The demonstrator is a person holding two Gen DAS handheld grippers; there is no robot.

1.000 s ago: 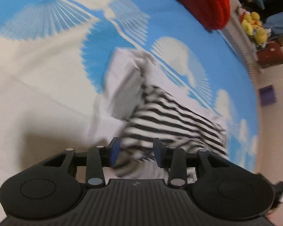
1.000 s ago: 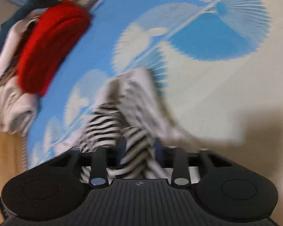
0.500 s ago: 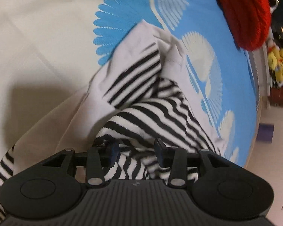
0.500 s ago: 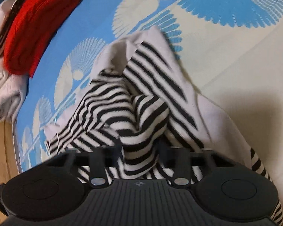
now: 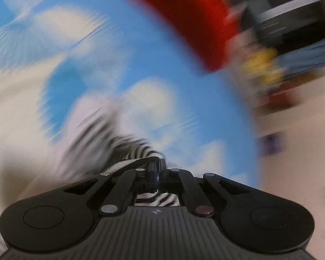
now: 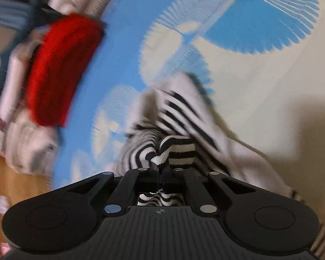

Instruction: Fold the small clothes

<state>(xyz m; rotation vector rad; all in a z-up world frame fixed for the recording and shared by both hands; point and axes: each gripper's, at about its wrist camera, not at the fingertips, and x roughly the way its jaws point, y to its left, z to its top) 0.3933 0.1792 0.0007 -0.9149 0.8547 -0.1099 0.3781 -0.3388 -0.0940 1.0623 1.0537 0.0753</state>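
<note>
Both tools grip the striped garment
Left tool (image 5: 157, 166) and right tool (image 6: 160, 167) each pinch the striped garment (image 6: 179, 149) above the blue-patterned sheet (image 6: 123, 49).

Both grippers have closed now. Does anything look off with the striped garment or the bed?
Nothing damaged or spilled. The striped garment is bunched and crumpled on the sheet, not flat; right gripper and left gripper each pinch a fold of it. The left view is badly blurred.

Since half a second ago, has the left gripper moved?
Yes. The left gripper, jaws shut on the striped garment, has lifted and tilted up: the red cloth now sits lower and more central in its view.
</note>
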